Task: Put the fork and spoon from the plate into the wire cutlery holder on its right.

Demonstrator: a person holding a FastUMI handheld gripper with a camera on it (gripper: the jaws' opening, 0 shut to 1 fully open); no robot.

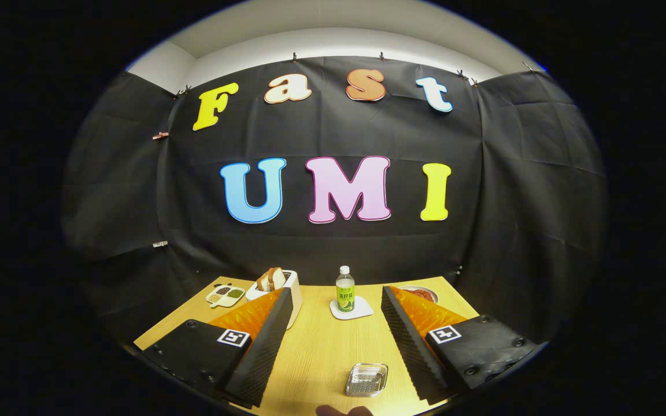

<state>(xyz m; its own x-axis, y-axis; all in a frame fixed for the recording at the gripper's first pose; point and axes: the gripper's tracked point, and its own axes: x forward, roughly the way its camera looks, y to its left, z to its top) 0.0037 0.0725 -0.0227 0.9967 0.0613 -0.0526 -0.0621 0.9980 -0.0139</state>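
My gripper [336, 297] is held above a light wooden table [315, 352], open, with nothing between its fingers. Low between the fingers, nearer the right one, a small square shiny container [366, 379] sits on the table; it looks like the wire cutlery holder, seen from above. A plate [422, 293] holding something reddish peeks out beyond the right fingertip, mostly hidden by that finger.
A green-labelled bottle [345, 292] stands on a white coaster [351, 309] ahead of the fingertips. A white toaster with bread [275, 282] sits behind the left finger, with a small divided dish [225, 295] to its left. A dark rounded shape [344, 411] shows at the table's near edge.
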